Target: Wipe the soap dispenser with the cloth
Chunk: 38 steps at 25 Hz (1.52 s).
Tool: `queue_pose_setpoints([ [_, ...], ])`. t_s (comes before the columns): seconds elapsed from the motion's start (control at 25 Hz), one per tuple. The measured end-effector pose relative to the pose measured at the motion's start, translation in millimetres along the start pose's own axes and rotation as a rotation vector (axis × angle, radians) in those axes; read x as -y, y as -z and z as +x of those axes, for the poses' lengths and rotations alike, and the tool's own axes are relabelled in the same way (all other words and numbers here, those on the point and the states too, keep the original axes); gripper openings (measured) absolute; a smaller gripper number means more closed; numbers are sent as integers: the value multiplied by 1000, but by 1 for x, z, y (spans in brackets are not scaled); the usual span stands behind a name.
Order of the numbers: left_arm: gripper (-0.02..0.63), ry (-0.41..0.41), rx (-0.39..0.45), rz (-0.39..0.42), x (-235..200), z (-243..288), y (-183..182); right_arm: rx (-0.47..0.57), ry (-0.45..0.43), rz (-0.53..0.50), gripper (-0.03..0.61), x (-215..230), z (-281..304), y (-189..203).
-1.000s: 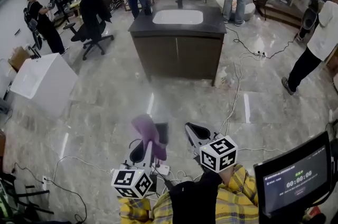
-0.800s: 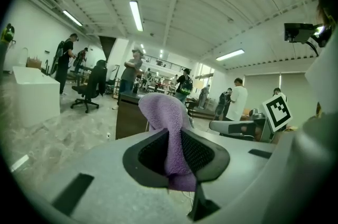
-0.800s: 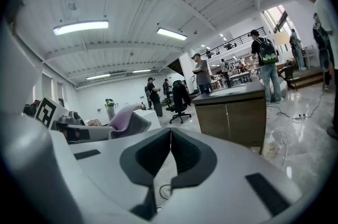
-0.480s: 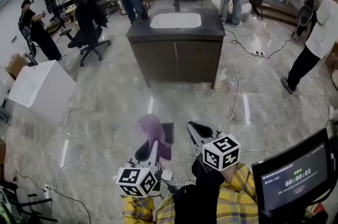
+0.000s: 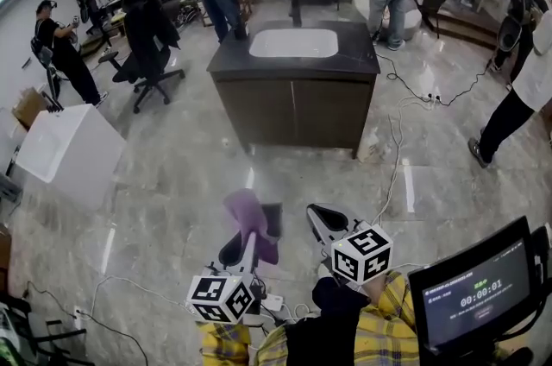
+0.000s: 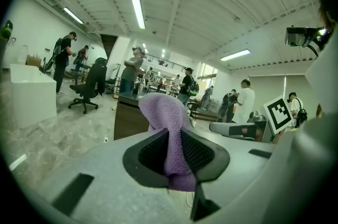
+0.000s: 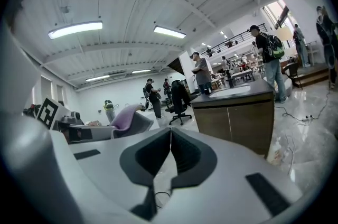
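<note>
**A:** What is the head view giving you?

**B:** I'm looking down at both tools, low in the frame. The left gripper (image 5: 257,230) is pinching the purple cloth (image 5: 244,209), and the right gripper (image 5: 317,216) beside it is carrying nothing. The dark cabinet (image 5: 293,110) is standing well apart from them at upper centre, with a white basin (image 5: 295,42) set into its tabletop (image 5: 354,53). I'm not making out the soap dispenser anywhere on it.

**A:** And the left gripper view?

**B:** There the jaws are clamping a fold of the cloth. It is rising in a loose hump above them, and a little is hanging below. I'm judging that grip good enough, since plenty of free cloth is left for wiping.

**A:** And the right gripper view?

**B:** Its jaws are pressing together with nothing between them. The cabinet is sitting at right of centre, and something small and dark is standing on the tabletop. I'm not able to say whether that is the dispenser.

**A:** So how are you planning this step?

**B:** I'm treating it as the walk-up, with wiping not yet begun. I'm planning to mind the white cable (image 5: 392,157) trailing across the floor by the cabinet's right side. I'm also meaning to keep the cloth clamped and find the dispenser first. The right jaws will need spreading so they can steady it.
</note>
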<state>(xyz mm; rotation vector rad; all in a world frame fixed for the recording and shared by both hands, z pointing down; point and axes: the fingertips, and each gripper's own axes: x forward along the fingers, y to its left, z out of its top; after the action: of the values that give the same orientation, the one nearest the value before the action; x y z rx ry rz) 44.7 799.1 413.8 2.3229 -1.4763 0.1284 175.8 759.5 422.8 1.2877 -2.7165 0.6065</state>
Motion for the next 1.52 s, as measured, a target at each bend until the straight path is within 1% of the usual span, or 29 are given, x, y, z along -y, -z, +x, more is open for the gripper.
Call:
queue_pose_setpoints([
  [0.24,61,6,-1,7,-3,52,-19,-5,13,10,6,45,28,-21],
  [0.48,61,-29,28,20,-7,105,-50,7,-25,-12,6,86,63,-53],
  [0.56,61,-48,34,26,-8,120,-55,7,-46,-23,6,97,73,-60],
  [0.76,61,-81,55,38,-14,144,-67,15,-84,-52,6,114,95,-75],
  [0.88,61,-93,41,34,-24,149,-73,8,-101,-50,6,113,112,-82],
  [1.0,61,-107,32,22,-37,157,-77,6,-110,-75,6,114,126,-89],
  [1.12,61,-96,23,7,-49,174,-78,3,-94,-93,6,123,134,-93],
  [1.32,61,-47,13,17,-70,217,-89,9,-26,-94,6,155,164,-102],
  [1.4,61,-21,1,28,-81,230,-96,10,-7,-104,6,157,179,-107],
  [1.52,61,5,-6,40,-105,247,-110,14,10,-146,6,155,208,-118],
])
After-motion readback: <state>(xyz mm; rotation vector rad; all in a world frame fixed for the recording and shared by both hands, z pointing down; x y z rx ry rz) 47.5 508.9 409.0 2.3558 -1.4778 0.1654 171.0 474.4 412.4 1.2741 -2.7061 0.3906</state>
